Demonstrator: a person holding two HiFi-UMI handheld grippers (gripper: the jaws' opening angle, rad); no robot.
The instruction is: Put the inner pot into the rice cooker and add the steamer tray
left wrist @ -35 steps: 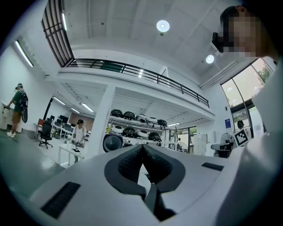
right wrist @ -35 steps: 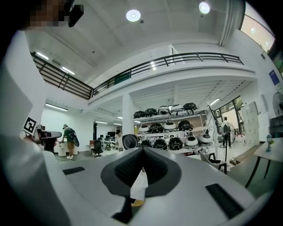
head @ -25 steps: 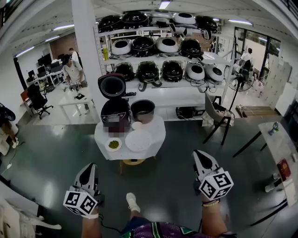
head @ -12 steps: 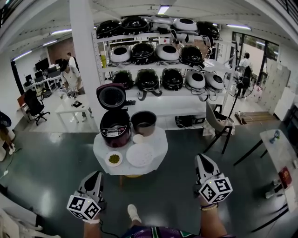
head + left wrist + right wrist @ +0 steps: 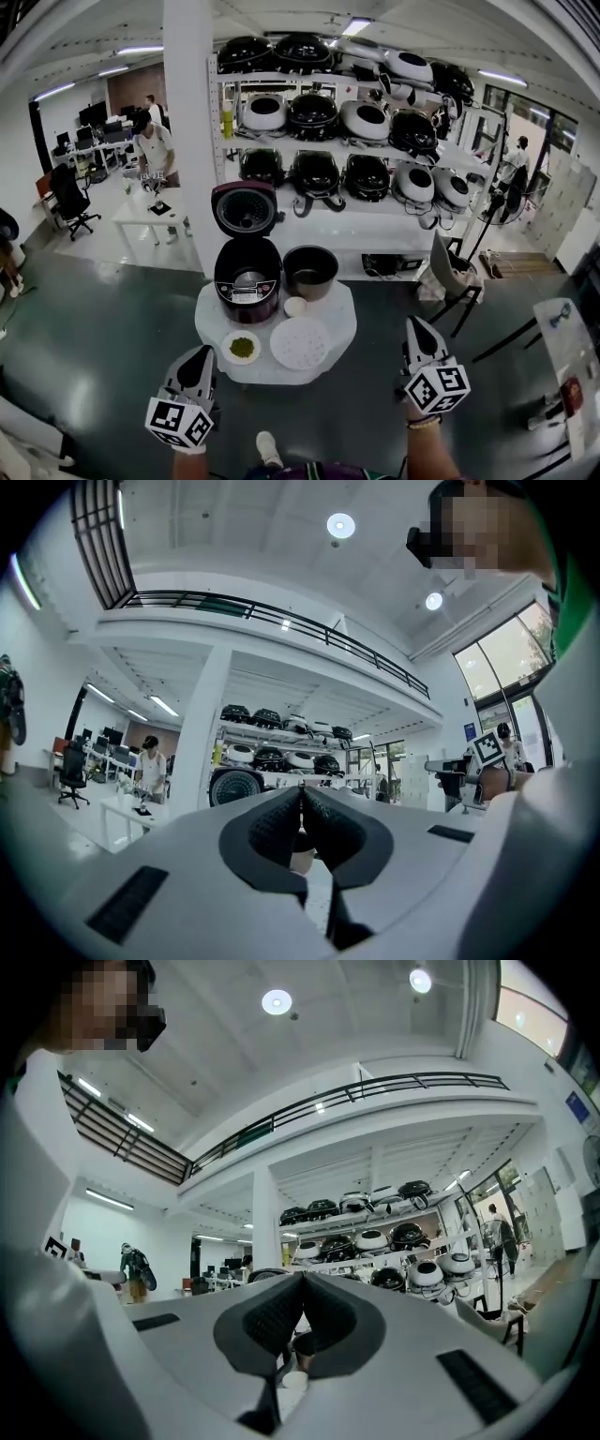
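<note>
Left gripper view shows left claw [image 5: 300, 792] closed; head view cannot.

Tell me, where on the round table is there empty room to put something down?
The round table is mostly full. The barest patch is its right edge, beside the inner pot and the steamer tray. A thinner strip lies on the left edge, between the rice cooker and the bowl of green stuff. The middle is crowded.
</note>
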